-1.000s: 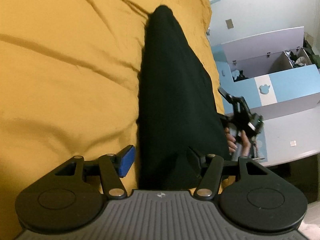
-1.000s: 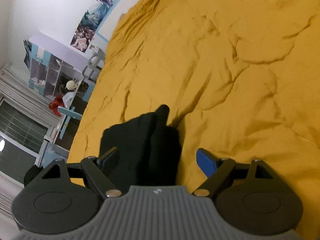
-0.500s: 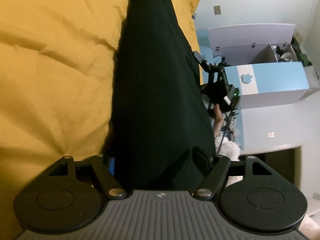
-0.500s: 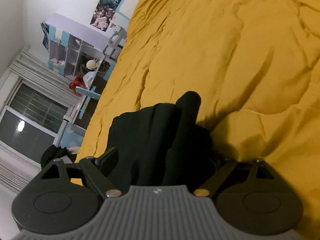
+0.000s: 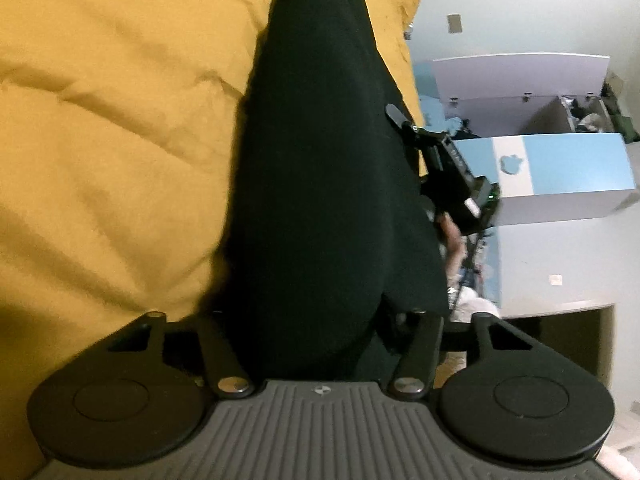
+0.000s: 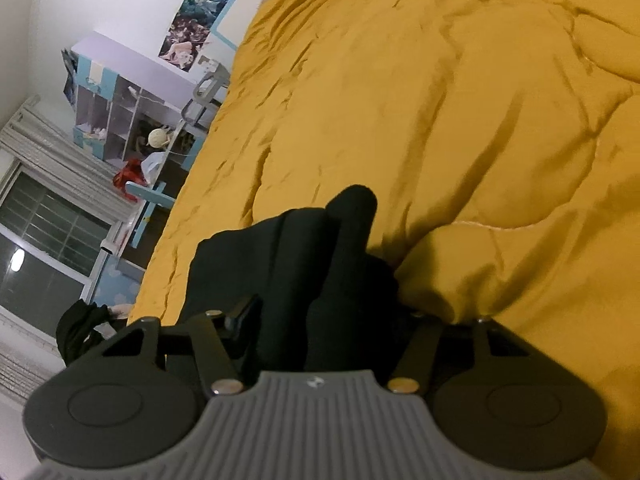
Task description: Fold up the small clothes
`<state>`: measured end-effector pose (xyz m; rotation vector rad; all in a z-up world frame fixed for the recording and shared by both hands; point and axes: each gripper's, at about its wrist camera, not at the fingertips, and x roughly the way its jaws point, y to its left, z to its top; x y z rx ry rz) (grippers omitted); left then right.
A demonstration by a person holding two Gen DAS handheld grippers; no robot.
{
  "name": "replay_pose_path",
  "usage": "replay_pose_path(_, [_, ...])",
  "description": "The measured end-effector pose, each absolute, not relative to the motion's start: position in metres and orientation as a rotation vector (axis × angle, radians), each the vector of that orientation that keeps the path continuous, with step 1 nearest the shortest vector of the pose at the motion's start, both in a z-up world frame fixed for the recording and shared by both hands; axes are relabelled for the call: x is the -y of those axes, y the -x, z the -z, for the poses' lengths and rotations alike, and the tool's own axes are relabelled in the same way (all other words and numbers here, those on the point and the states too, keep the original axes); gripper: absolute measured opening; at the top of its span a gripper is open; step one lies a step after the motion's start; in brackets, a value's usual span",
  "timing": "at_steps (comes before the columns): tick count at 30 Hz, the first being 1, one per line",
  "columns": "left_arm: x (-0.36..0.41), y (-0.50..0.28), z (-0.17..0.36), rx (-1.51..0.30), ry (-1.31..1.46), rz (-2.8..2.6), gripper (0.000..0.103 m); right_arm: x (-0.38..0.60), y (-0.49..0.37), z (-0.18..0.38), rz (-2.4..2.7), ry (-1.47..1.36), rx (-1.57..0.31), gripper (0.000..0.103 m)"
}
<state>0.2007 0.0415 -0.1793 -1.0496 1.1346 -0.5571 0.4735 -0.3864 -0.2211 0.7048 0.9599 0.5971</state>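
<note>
1. Black garment [image 5: 320, 168] lies on the yellow quilt [image 5: 112, 128]. In the left wrist view it's a long dark strip running from your tool up to the top of frame, near the bed's right edge. In the right wrist view the same garment [image 6: 288, 272] looks short and bunched, with a rounded fold sticking up at its far end.
2. Your left gripper [image 5: 304, 320]: jaws are closing, garment end sits between them, cloth fills the gap. Both pads are hidden by the fabric, so contact can't be confirmed.
3. Your right gripper [image 6: 324, 316]: jaws closing too, bunched cloth between them. The left finger [image 6: 244, 312] shows just beside the cloth; the right one is buried under fabric and quilt. Can't tell if it pinches yet.
4. Only the left view shows your other tool [image 5: 448, 176] from outside, at the garment's right edge, with part of your hand [image 5: 452, 236] behind it.
5. Only the left view shows the blue-and-white cabinet [image 5: 560, 168] with its lid up, beside the bed.
6. Only the right view shows the window [image 6: 44, 248], a shelf unit [image 6: 120, 120], a wall poster [image 6: 196, 20], and a dark cloth bundle [image 6: 80, 328] off the bed edge.
</note>
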Motion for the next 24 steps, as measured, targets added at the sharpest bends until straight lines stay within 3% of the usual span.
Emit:
replay_pose_path(2, [-0.038,-0.197,0.174,-1.129,1.021,0.525,0.056,0.384,-0.475,0.219,-0.581,-0.695,-0.969,0.055])
replay_pose_path(7, [-0.032,-0.192,0.160,-1.115,0.966,0.473,0.044,0.382,-0.471,0.207,-0.537,-0.678,-0.976,0.041])
replay_pose_path(12, [-0.027,-0.187,0.146,-1.085,0.920,0.456,0.039,0.379,-0.466,0.192,-0.517,-0.669,-0.960,0.034])
replay_pose_path(24, [-0.020,-0.182,0.126,-1.012,0.867,0.492,0.035,0.358,-0.446,0.125,-0.555,-0.585,-0.896,0.030])
